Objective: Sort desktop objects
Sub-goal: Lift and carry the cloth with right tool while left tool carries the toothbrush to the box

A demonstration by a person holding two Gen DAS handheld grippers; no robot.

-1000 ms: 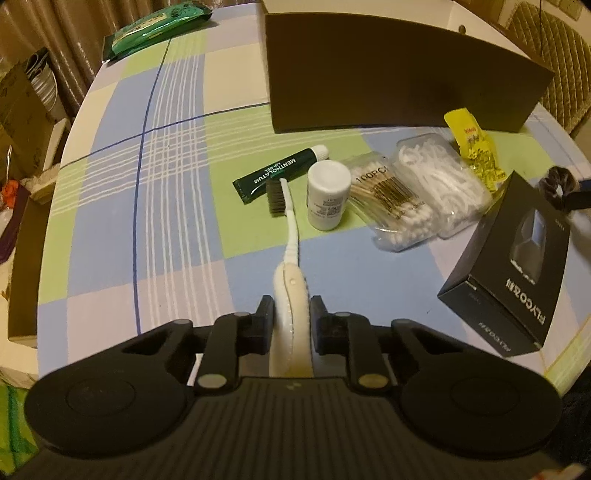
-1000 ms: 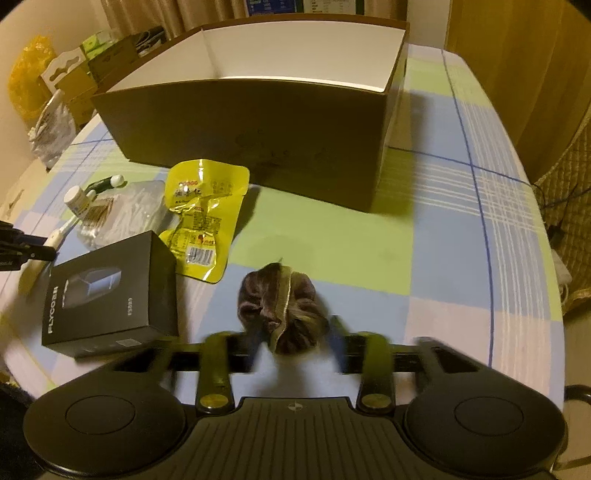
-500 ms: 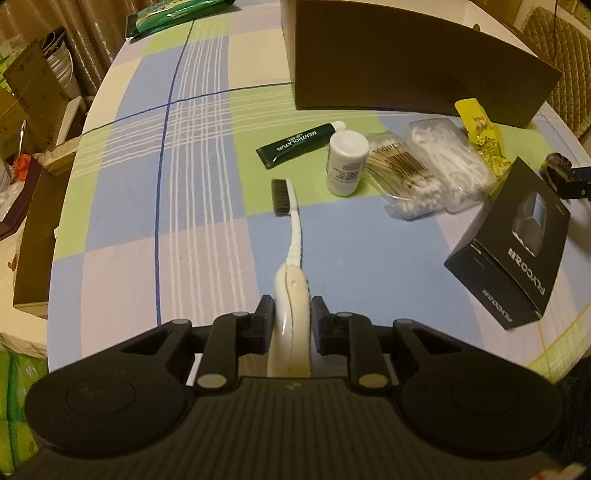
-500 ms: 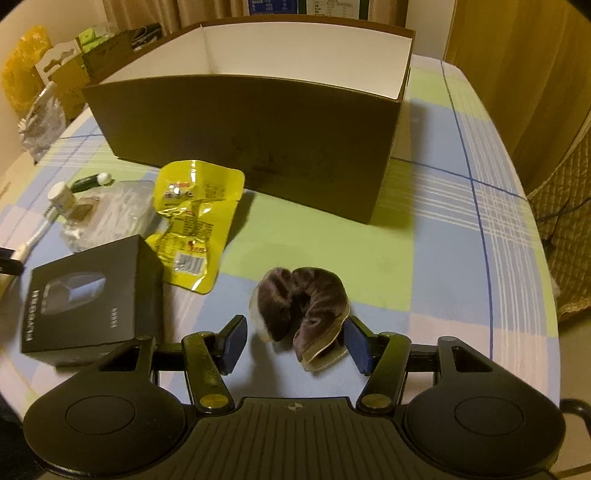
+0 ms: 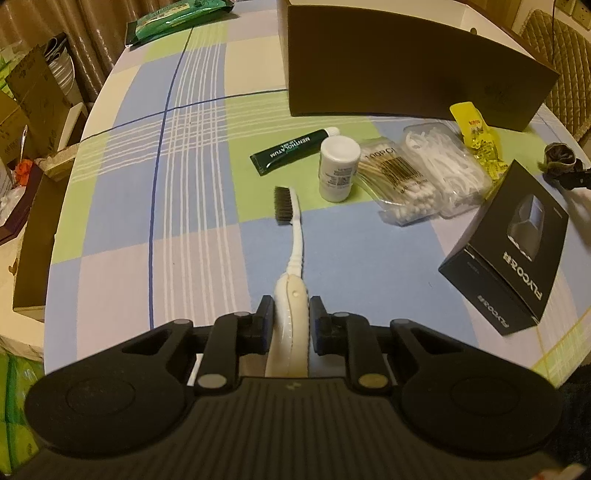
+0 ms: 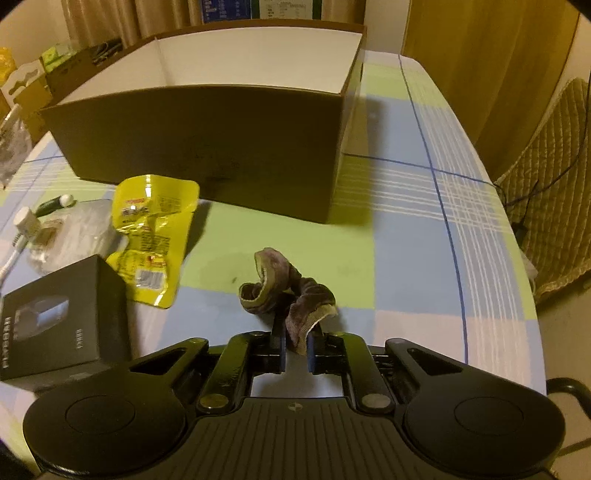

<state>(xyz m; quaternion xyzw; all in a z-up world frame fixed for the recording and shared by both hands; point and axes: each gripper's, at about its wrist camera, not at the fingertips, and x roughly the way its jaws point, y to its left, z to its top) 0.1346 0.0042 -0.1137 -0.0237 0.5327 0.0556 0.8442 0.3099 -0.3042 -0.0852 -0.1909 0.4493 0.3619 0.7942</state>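
The left gripper is clamped on the thick handle of a white toothbrush, whose dark bristled head reaches out over the checked tablecloth. Only the left wrist view shows what lies past it: a dark green tube, a small white bottle standing upright, a clear pack of cotton swabs touching a clear pack of floss picks, and a green packet at the far edge. It sees the big brown cardboard box only from outside.

The right wrist view looks into that box, whose white inside seems empty, though the near wall hides its floor. Here the right gripper has just been closing and now pinches a purplish-brown hair scrunchie between its jaws; most of the fabric bunches beyond the tips. A yellow snack pouch lies near the box wall, beside a black carton. A quilted chair stands at the table's right edge
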